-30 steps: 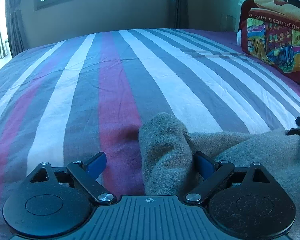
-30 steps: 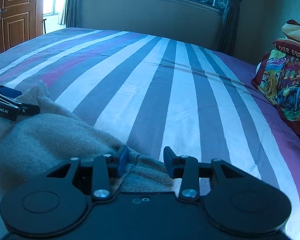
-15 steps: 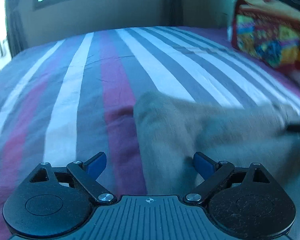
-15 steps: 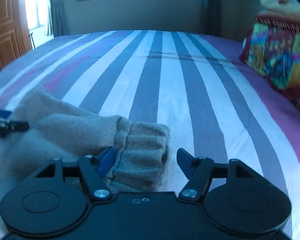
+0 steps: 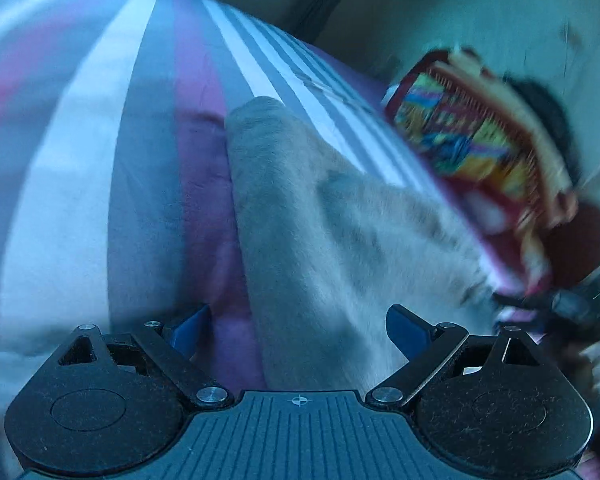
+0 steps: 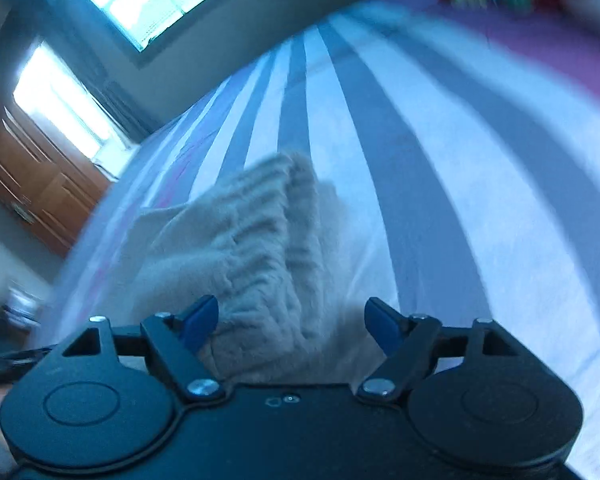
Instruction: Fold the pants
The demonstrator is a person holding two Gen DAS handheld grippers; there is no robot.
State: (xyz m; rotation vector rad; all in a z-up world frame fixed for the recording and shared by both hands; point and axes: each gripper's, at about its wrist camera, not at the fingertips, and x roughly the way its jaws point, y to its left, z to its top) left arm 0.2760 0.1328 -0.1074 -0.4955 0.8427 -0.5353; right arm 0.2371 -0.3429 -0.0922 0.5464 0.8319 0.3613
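On the striped bed (image 5: 80,200), fuzzy grey fleece pants (image 5: 320,240) lie folded, ribbed cuff uppermost. Left gripper (image 5: 300,326) stands wide; right gripper (image 6: 290,322) is opening, pads clear of the cloth between them.

My left gripper (image 5: 298,330): matte black body, ribbed grey-black centre plate with a small white crosshair mark. Two round black discs at the sides, dusty. Black link arms on silver screw heads, triangular cutouts behind them. Blue pads (image 5: 406,328) on the fingertips. My right gripper (image 6: 292,322): same build, but the centre plate is smooth with two small round marks. Blue pads (image 6: 198,320) too.
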